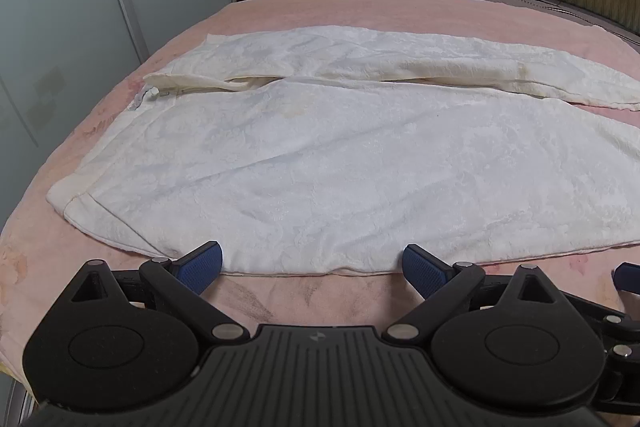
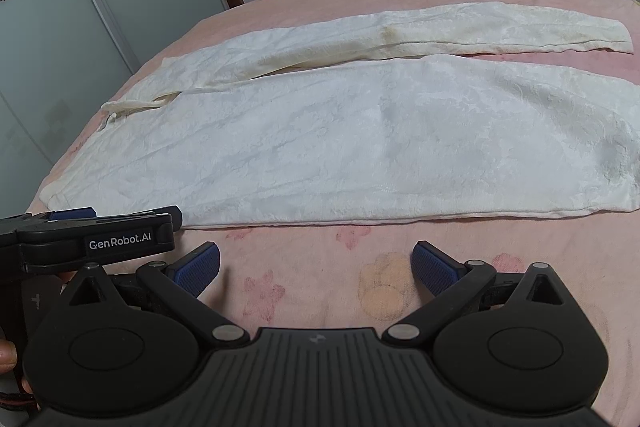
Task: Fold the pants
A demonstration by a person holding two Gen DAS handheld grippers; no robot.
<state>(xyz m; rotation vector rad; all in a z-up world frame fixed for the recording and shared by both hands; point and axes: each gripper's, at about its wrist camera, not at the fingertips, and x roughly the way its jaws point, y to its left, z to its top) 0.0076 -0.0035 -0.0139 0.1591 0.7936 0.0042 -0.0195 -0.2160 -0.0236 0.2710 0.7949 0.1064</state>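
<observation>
Both grippers sit low at the near edge of the pants (image 1: 320,163), fingers spread wide and holding nothing: the left gripper (image 1: 312,267) has its blue pads right at the near hem, while the right gripper (image 2: 316,263) hangs back over the pink blanket (image 2: 320,291), just short of that same hem. The pants lie flat on the bed, waist to the left, near leg broad and smooth, far leg beyond it. Best play, I'd say, is pinching both layers of the near edge, well apart, then carrying it evenly over onto the far leg.
</observation>
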